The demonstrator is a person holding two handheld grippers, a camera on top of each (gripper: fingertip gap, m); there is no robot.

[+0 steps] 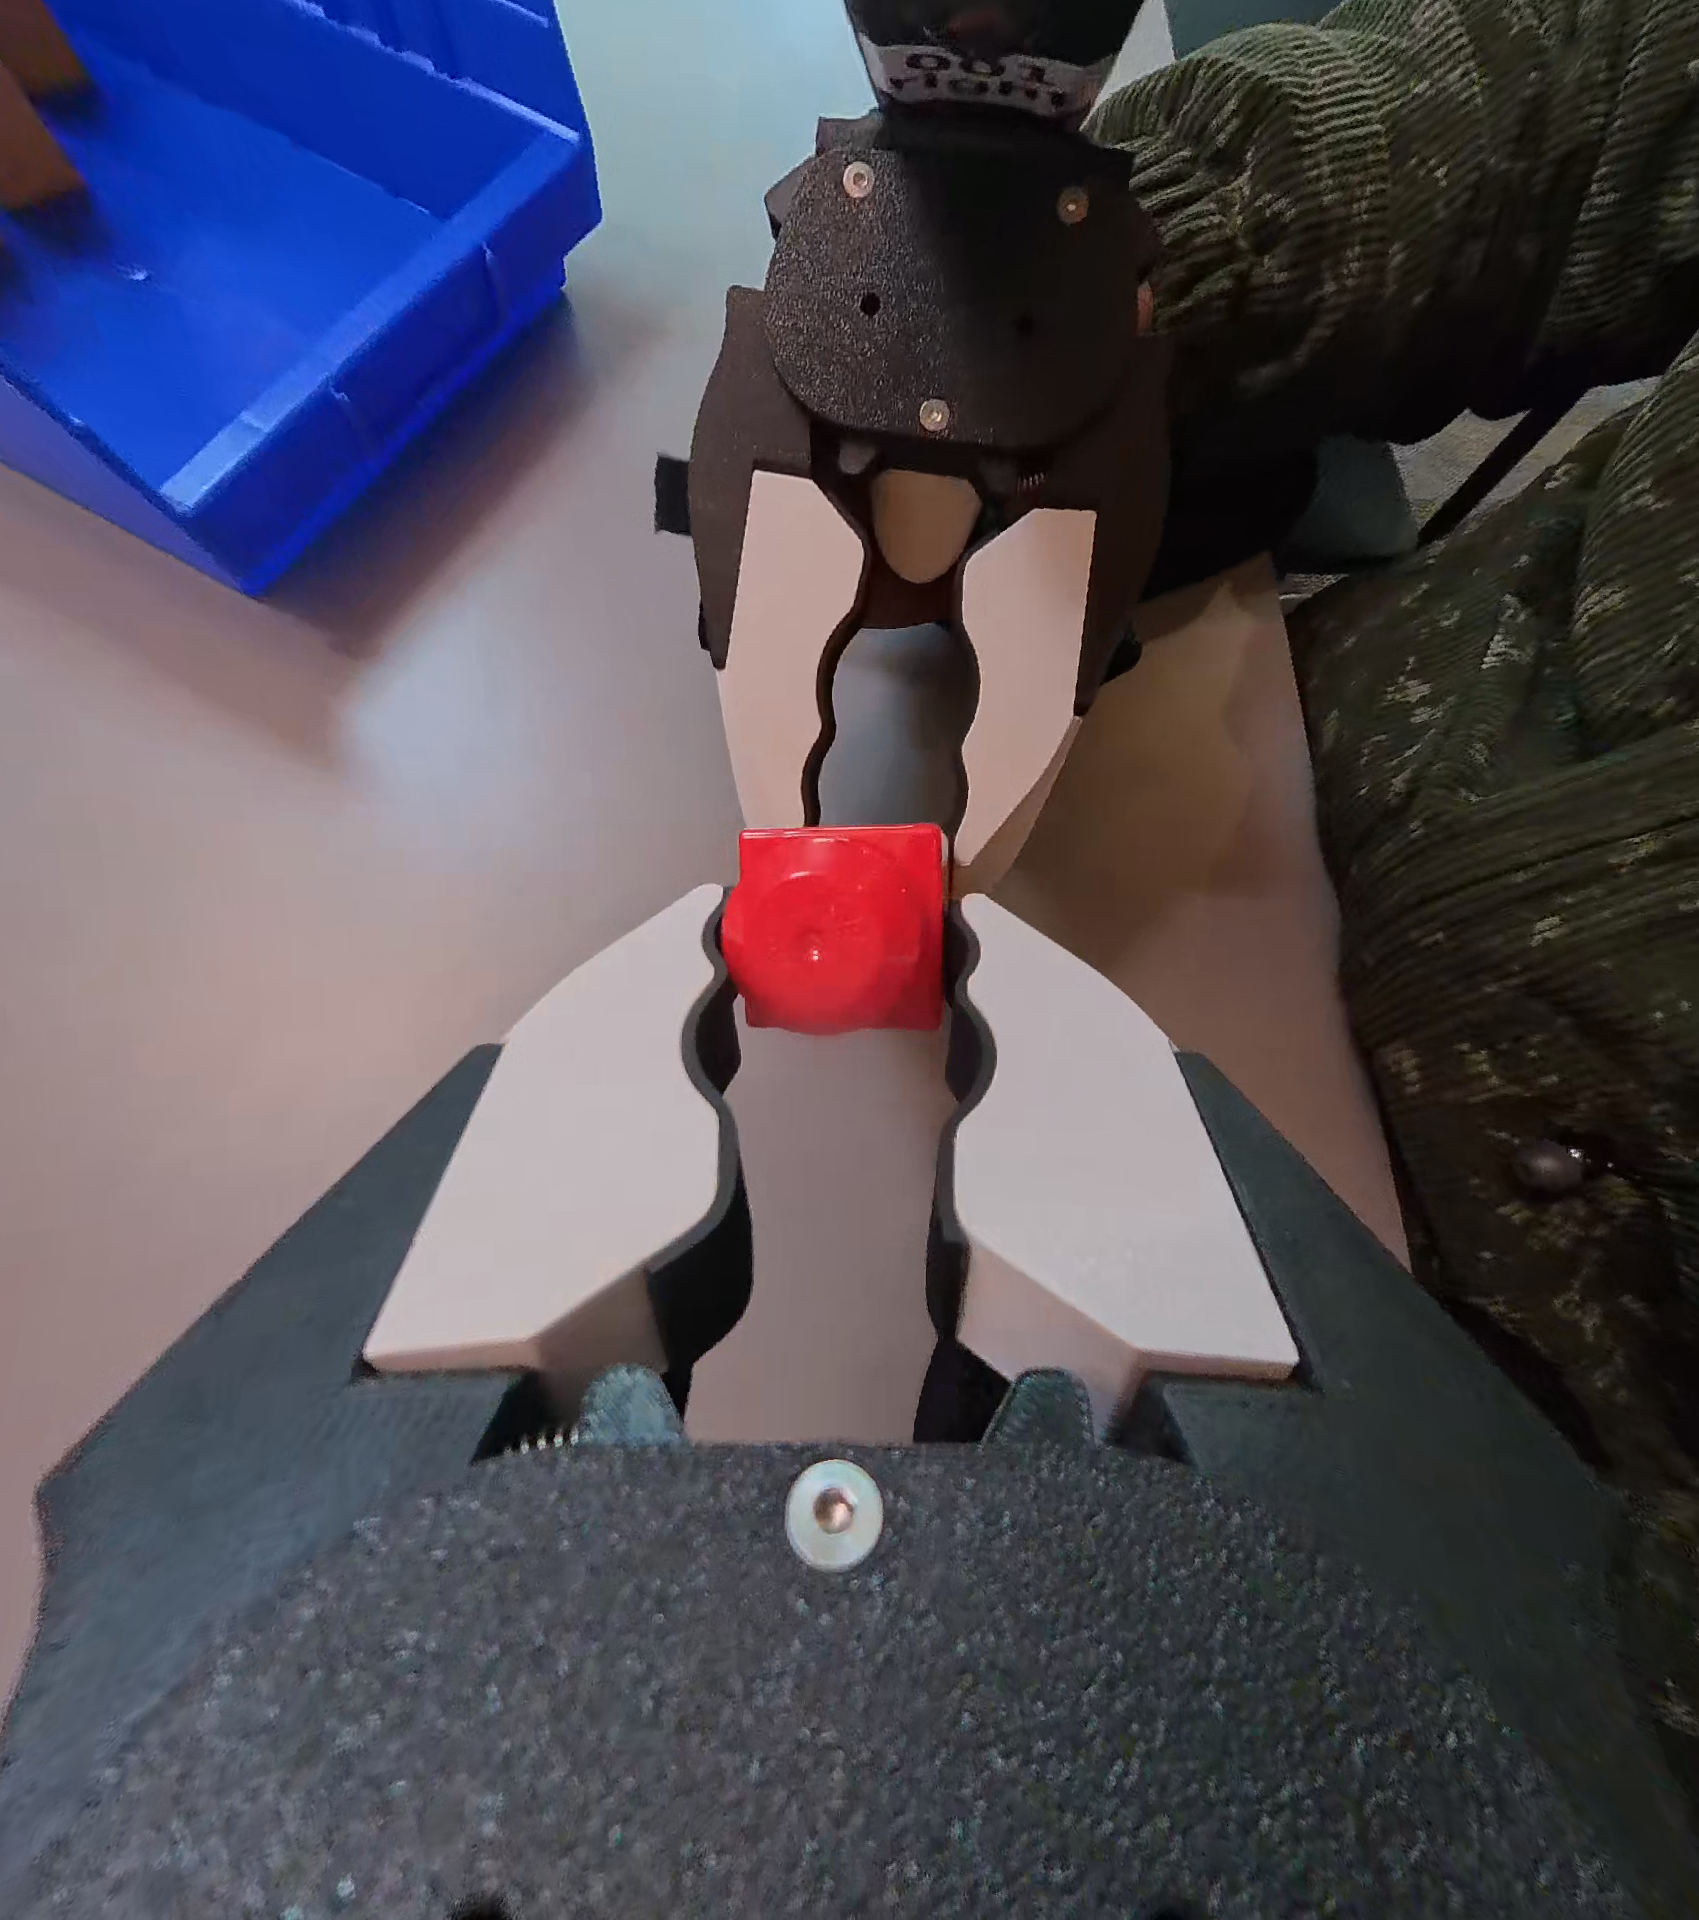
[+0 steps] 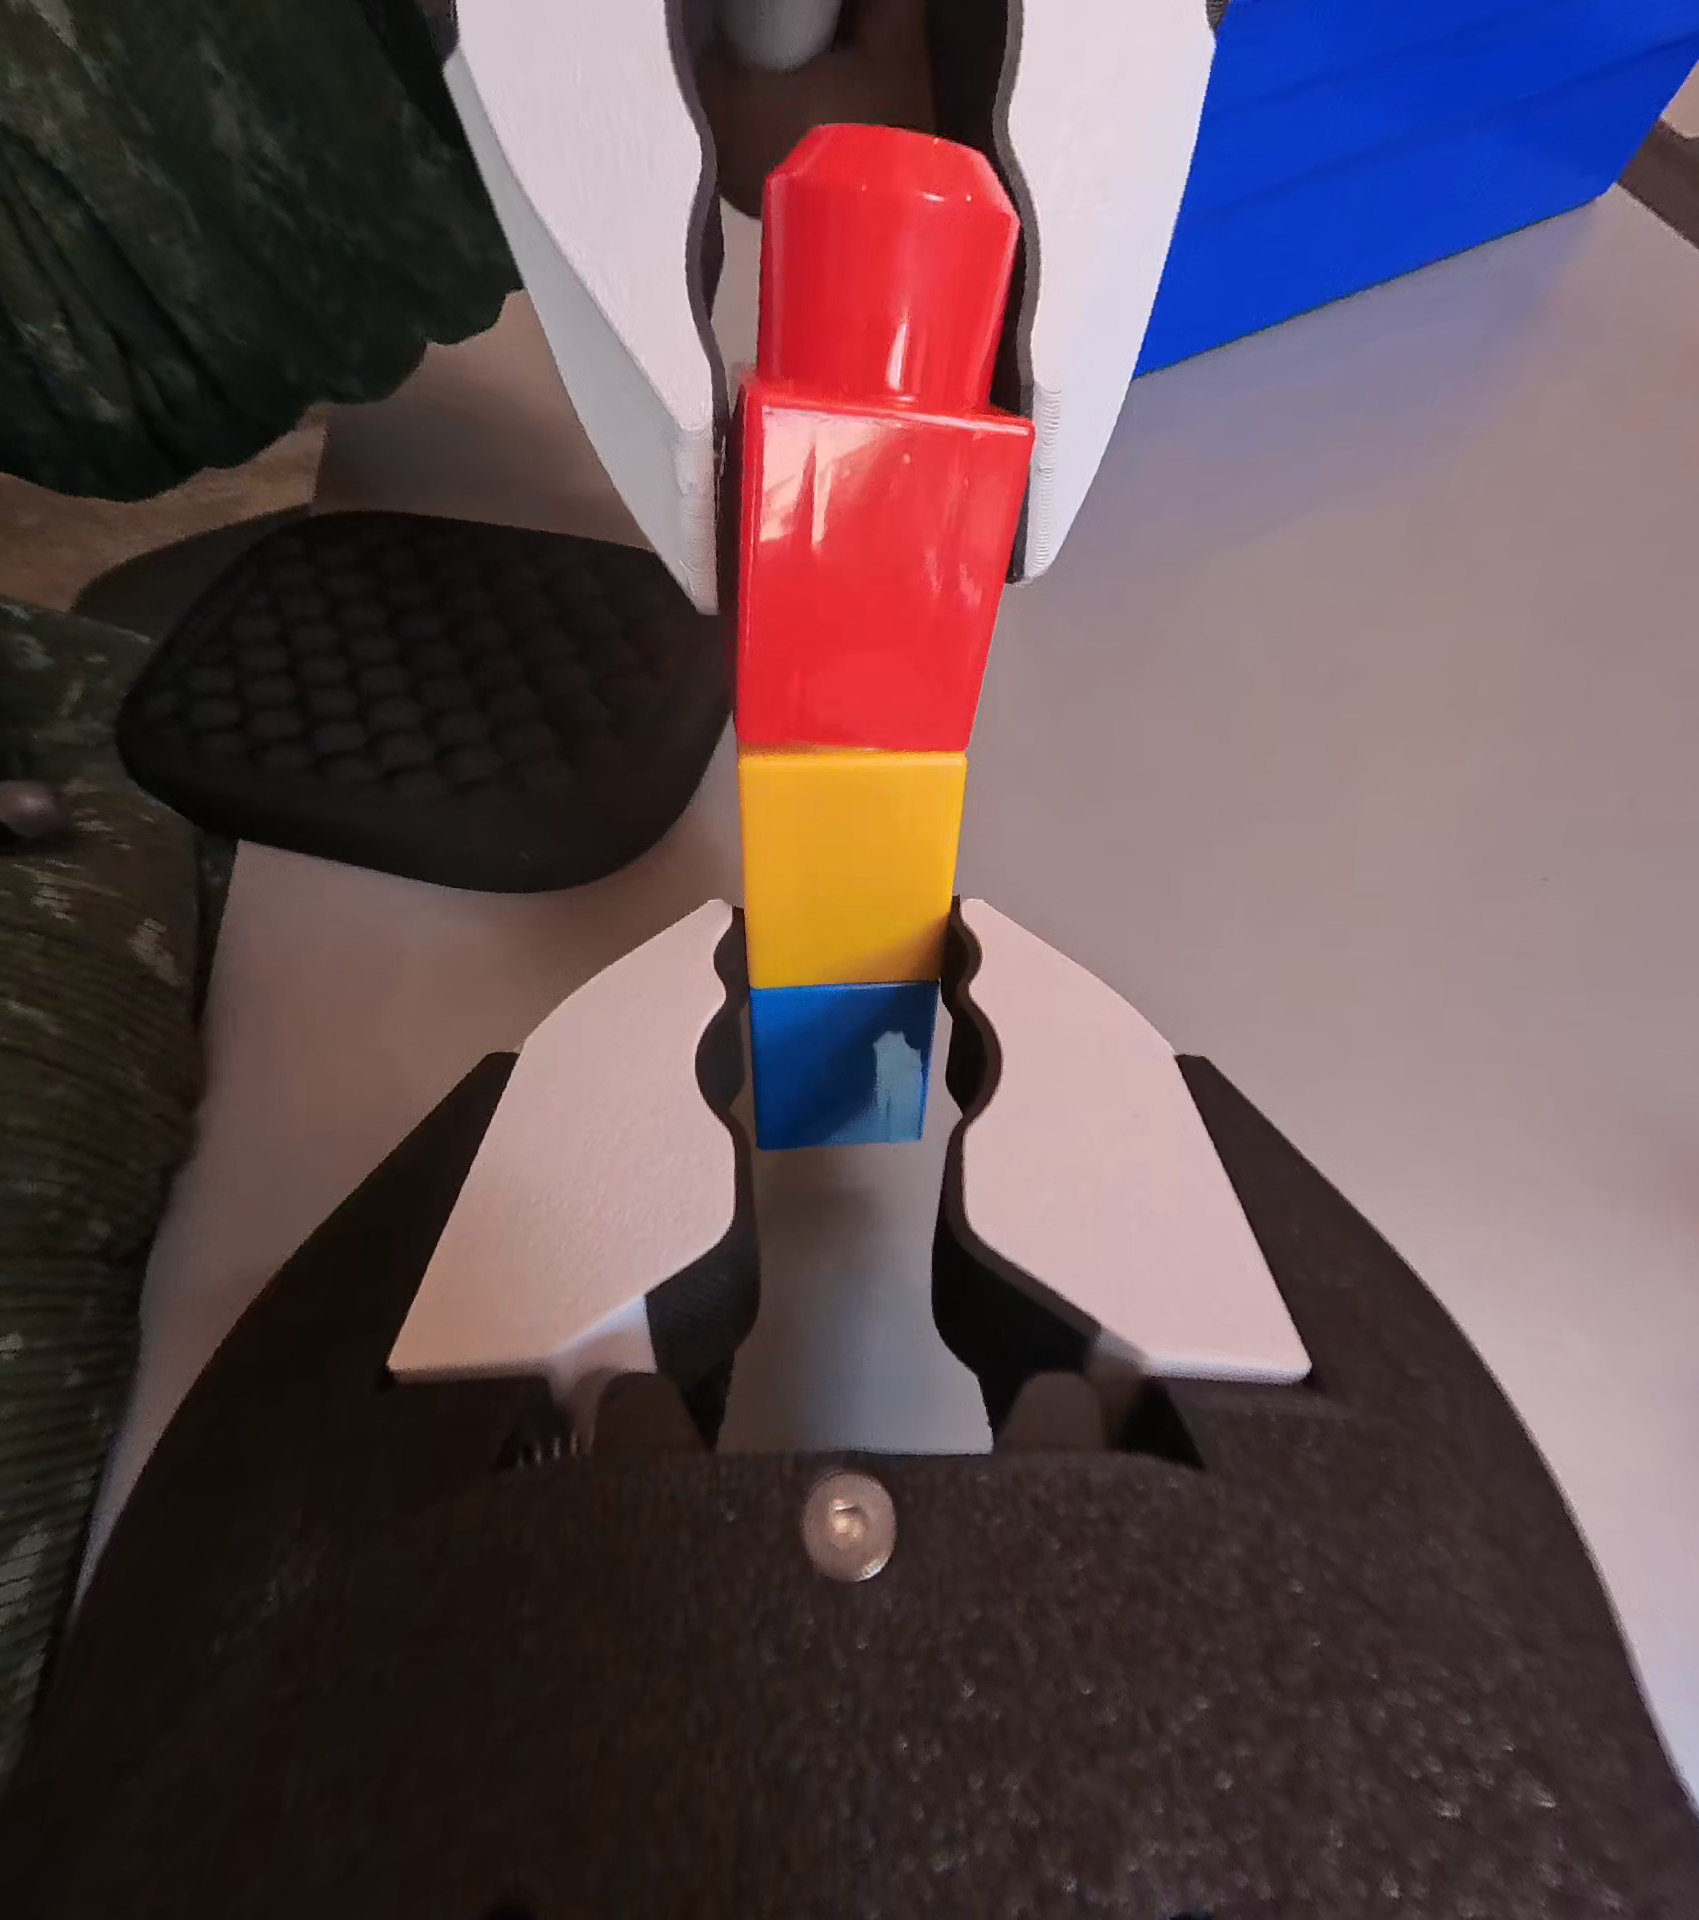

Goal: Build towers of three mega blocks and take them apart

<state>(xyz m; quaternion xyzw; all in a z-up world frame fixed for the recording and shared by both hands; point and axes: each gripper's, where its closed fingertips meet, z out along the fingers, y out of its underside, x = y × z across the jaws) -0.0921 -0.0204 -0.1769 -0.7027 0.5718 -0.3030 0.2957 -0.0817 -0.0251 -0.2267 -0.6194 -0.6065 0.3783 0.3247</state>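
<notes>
Three glossy plastic mega blocks make one tower held off the pale desk (image 2: 1344,831) between our two grippers: a red block with a rounded stud (image 2: 876,520), a yellow block (image 2: 850,862) in the middle, and a blue block (image 2: 840,1065) with a pale scuff on its face. Our right gripper (image 2: 845,997) is closed on the blue and yellow end at lower centre of its frame, while the left gripper (image 1: 840,935) clamps the red end. Only the right wrist view shows all three colours, plus a black honeycomb-textured pad (image 2: 419,696) at mid-left. From the left wrist view we see just the red stud end-on at frame centre, the right gripper behind it, a dark green ribbed sleeve (image 1: 1499,312) at right, and a blue plastic bin (image 1: 305,291) at upper left.
</notes>
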